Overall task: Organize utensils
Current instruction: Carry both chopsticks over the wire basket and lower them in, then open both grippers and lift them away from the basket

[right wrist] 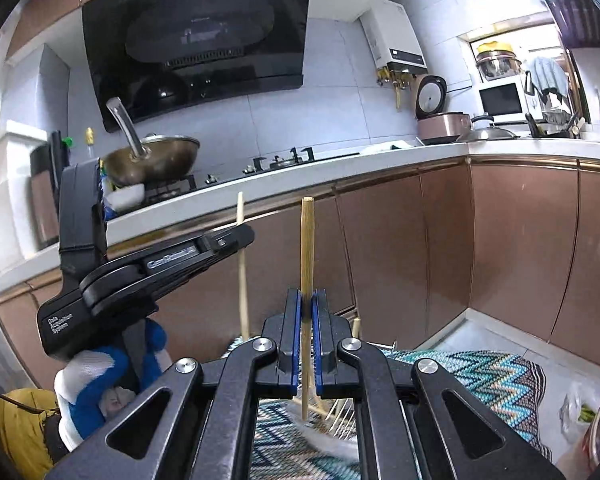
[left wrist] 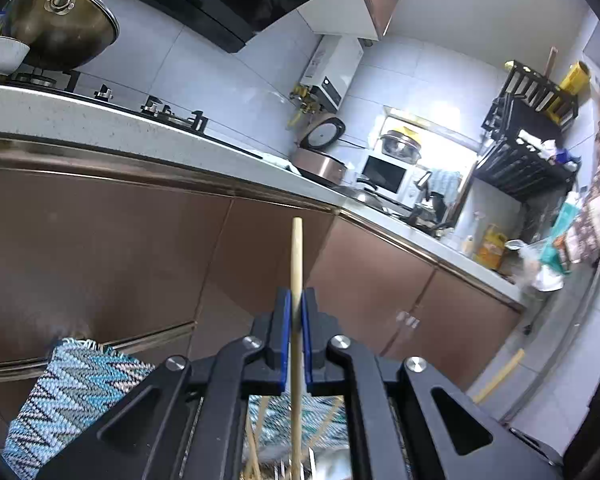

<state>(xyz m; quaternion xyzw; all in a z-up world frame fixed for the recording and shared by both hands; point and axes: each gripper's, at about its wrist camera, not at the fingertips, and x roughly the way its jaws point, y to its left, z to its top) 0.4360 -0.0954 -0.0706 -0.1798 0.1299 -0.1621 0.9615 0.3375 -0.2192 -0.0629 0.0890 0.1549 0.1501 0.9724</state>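
In the left wrist view, the left gripper pinches a pale wooden chopstick between its blue pads, the stick standing nearly upright in front of brown cabinet doors. Below the jaws, a zigzag-patterned cloth lies with more sticks on it, blurred. A wok sits on the stove above the white countertop.

In the right wrist view, the right gripper clamps a second chopstick, also upright, its lower end over the patterned cloth. To its left, a hand in a blue and white glove holds the left gripper, whose chopstick rises beside it. A black range hood hangs over the wok.
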